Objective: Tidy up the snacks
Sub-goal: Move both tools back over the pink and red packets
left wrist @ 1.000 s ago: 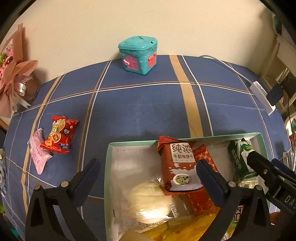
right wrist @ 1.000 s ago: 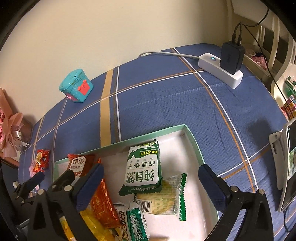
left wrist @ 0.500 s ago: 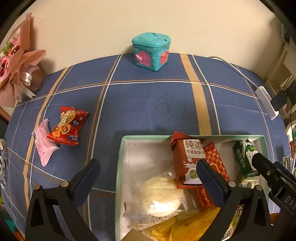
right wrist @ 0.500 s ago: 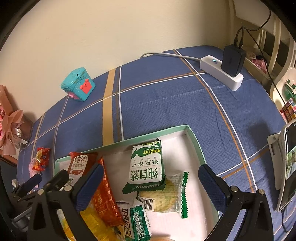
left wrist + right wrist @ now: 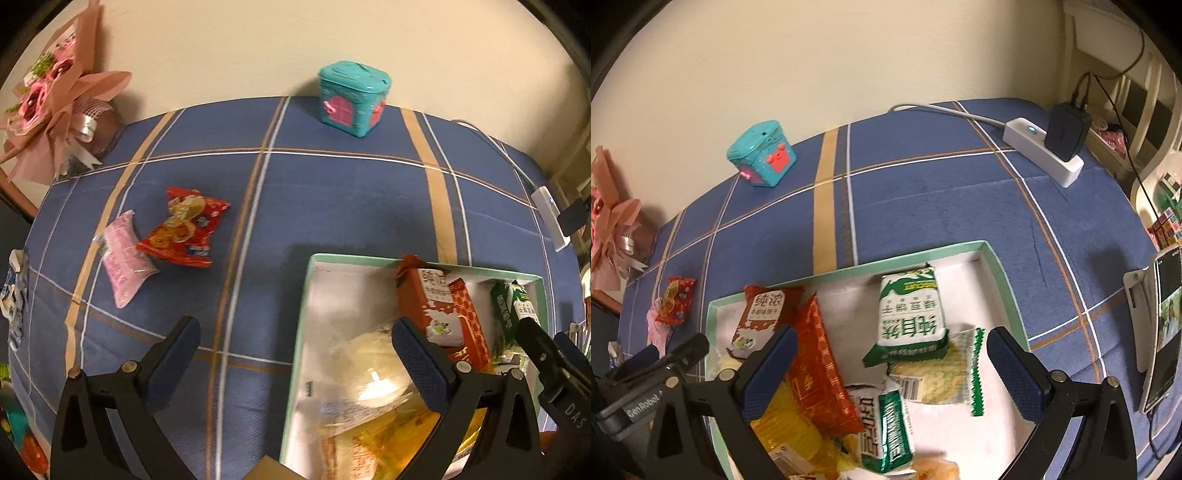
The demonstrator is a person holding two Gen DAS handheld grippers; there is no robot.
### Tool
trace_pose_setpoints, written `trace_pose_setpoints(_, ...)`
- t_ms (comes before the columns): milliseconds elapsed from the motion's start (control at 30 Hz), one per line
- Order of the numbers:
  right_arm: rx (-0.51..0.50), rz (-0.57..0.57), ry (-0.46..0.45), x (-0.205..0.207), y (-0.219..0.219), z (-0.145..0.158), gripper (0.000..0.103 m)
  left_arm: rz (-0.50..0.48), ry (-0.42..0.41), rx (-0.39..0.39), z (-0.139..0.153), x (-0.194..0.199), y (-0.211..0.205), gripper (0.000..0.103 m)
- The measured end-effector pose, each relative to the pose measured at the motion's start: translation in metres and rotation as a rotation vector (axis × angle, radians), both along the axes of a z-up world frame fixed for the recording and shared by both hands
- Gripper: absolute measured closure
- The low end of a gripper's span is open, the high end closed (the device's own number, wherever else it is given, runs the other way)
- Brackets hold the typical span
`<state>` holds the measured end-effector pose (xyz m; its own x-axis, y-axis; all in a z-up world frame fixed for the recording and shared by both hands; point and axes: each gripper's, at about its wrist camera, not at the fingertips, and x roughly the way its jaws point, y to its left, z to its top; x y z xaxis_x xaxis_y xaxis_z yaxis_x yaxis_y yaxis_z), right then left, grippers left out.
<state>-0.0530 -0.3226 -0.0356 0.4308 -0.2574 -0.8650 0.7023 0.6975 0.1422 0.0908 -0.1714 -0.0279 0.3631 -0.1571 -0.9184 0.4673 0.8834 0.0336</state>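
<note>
**Tongs swinging left for the stray snacks**

The left tongs (image 5: pixel 295 354) are hanging spread wide and empty, straddling the left wall of the shallow mint-green cardboard tray (image 5: pixel 301 314). The right tongs (image 5: pixel 890 369) are gaping apart too, waiting over the green-and-white biscuit packet (image 5: pixel 910 317) already filed inside. Two strays are lying together on the blue plaid bench (image 5: pixel 332 192), well apart from the tray: a crinkled red foil snack bag (image 5: pixel 184 230) overlapping a pale pink sachet (image 5: pixel 123 258) (probably next). Compared with a second ago, the left view is sliding leftward, bringing both strays nearer centre; the right tongs are barely shifting.
</note>
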Motion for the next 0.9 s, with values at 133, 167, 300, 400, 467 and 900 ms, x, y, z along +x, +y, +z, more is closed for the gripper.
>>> trace_pose_setpoints(133,-0.01,0.017,0.009,0.005,0.011,0.002,0.0,0.04,0.026,-0.002,-0.001,0.007,0.016,0.0)
trace_pose_setpoints(167,-0.011,0.021,0.01,0.007,0.014,0.003,0.0,0.052,0.032,0.0,-0.002,0.009,0.021,0.0)
trace_pose_setpoints(300,-0.02,0.039,0.015,0.012,0.027,0.005,0.0,0.114,0.045,0.0,-0.002,0.019,0.045,0.0)
trace_pose_setpoints(400,-0.025,0.057,0.018,0.018,0.037,0.006,0.0,0.155,0.045,-0.002,-0.001,0.027,0.063,0.0)
trace_pose_setpoints(467,-0.03,0.068,0.019,0.023,0.044,0.008,0.0,0.183,0.044,0.005,-0.001,0.033,0.077,0.0)
trace_pose_setpoints(900,-0.051,0.181,0.013,0.067,0.107,0.012,0.0,0.337,0.053,-0.038,0.005,0.067,0.162,0.0)
